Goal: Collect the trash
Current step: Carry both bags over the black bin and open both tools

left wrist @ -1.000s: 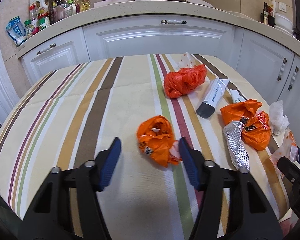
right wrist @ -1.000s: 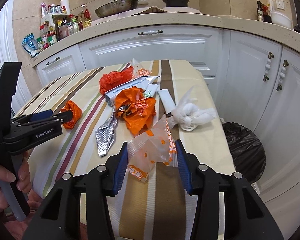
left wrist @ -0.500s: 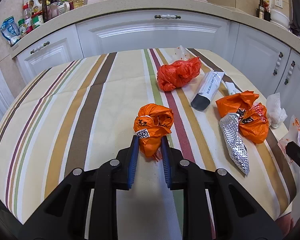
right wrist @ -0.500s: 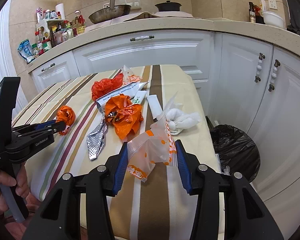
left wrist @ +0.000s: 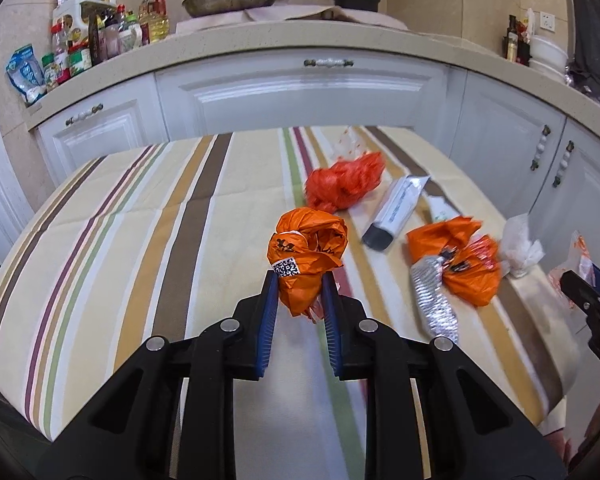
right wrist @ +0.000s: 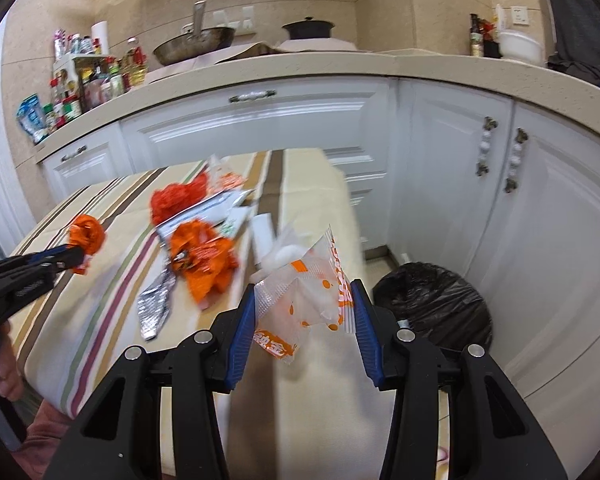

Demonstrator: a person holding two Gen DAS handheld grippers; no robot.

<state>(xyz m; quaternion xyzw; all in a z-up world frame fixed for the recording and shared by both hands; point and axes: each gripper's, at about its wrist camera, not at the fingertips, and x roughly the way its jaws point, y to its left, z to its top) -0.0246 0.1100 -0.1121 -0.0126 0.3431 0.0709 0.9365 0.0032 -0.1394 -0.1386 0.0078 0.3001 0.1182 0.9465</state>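
Now we pinch the orange bag [left wrist: 306, 256] in the left gripper [left wrist: 299, 286] at frame center, and the right gripper [right wrist: 304, 304] clamps the clear wrapper [right wrist: 308, 296].

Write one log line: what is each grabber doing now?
left gripper: shut on orange bag, lifted | right gripper: holds clear wrapper | black bin: beside table

Both views were evenly and brightly lit, shadows soft — only a faint sheen on the white cabinet doors [right wrist: 256, 128]. Fisheye bowing curved the countertop [left wrist: 300, 38] and darkened the corners. Motion blur smeared the right view's striped table [right wrist: 100, 280]; the left view stayed sharper.
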